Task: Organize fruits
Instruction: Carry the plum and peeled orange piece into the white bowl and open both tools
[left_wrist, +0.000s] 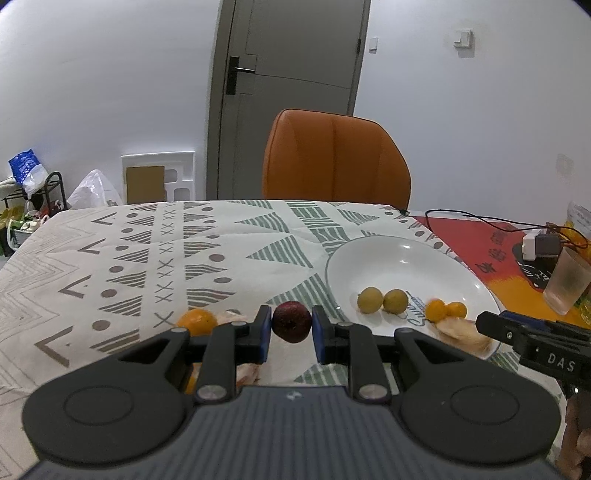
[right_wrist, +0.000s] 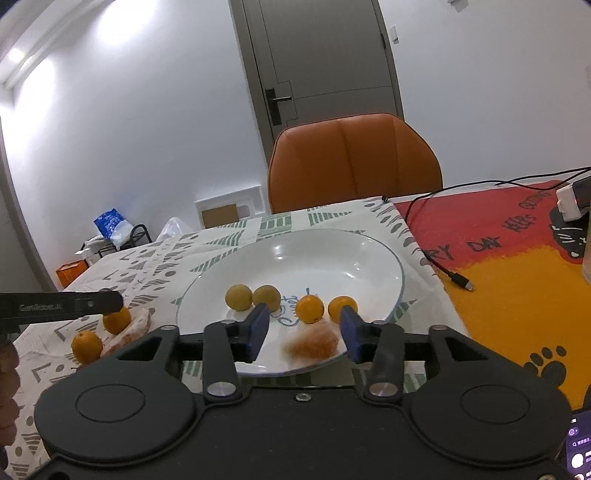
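White plate (right_wrist: 384, 258), shallow, on a patterned cloth (left_wrist: 147, 258) over the table; blue script printed in its well, partly covered by fruit and not legible in either view. Red-and-orange mat (right_wrist: 517, 258) to the plate's right carries dark capitals reading "DAY" and a fragment "RY", the remaining words cut off or too skewed to read; black paw prints and a cat face also printed. Right gripper (right_wrist: 303, 330) bears the letters "DAS" on its side, seen from the left wrist view; the left gripper's side lettering in the right wrist view is too blurred to read. Left gripper (left_wrist: 291, 326): blue pads clamped on a dark red fruit (left_wrist: 291, 321), roundish, long axis roughly upright, a dimple facing the camera; it is held above the cloth just left of the plate's rim. Right gripper: jaws moderately apart, nothing pressed between the pads, positioned over the plate's near edge. In the plate: two yellow-green fruits (right_wrist: 253, 297) side by side, two small orange fruits (right_wrist: 327, 308) to their right, and a blurred orange-white segment (right_wrist: 314, 343) at the near rim, its outline smeared. On the cloth left of the plate: two further oranges (right_wrist: 101, 334) and pale peeled pieces (right_wrist: 129, 332), partly hidden behind gripper parts. Phone screen (right_wrist: 580, 454) cut off at the lower right corner.
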